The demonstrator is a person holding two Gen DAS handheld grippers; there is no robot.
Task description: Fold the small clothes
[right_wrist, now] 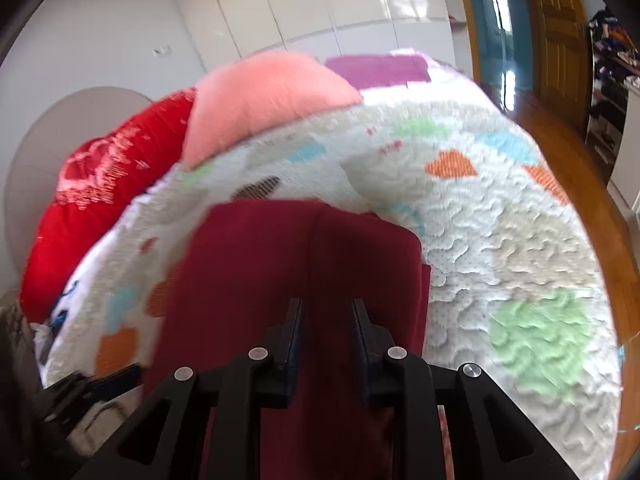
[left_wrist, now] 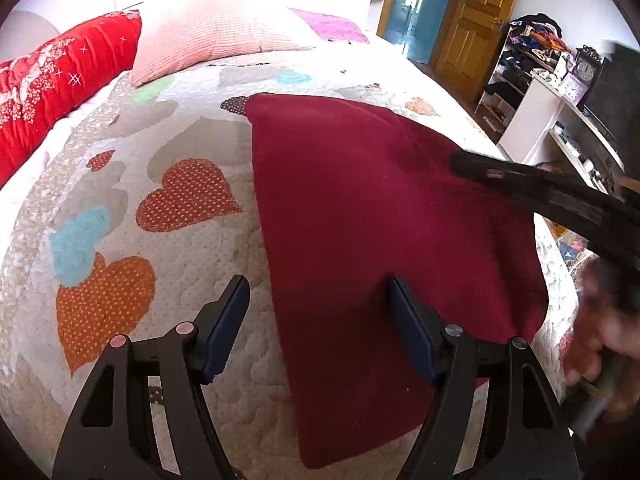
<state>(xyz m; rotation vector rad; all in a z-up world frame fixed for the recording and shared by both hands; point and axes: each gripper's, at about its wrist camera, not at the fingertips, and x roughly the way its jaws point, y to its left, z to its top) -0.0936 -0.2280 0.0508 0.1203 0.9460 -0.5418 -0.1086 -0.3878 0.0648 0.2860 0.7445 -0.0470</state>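
A dark red garment point(left_wrist: 360, 240) lies folded lengthwise on the heart-patterned quilt point(left_wrist: 120, 184). My left gripper point(left_wrist: 318, 284) is open above its near left edge, one finger over the quilt and one over the cloth, holding nothing. My right gripper point(right_wrist: 326, 308) hovers over the garment point(right_wrist: 288, 264) with its jaws a narrow gap apart and nothing between them. It also shows in the left wrist view point(left_wrist: 456, 162) as a dark blurred arm over the garment's right side.
A red pillow point(left_wrist: 60, 80) and a pink pillow point(left_wrist: 216, 36) lie at the head of the bed. A purple cloth point(left_wrist: 328, 24) lies beyond. A white shelf with clutter point(left_wrist: 552, 92) and wooden door point(left_wrist: 476, 20) stand to the right. Wooden floor point(right_wrist: 568, 152) borders the bed.
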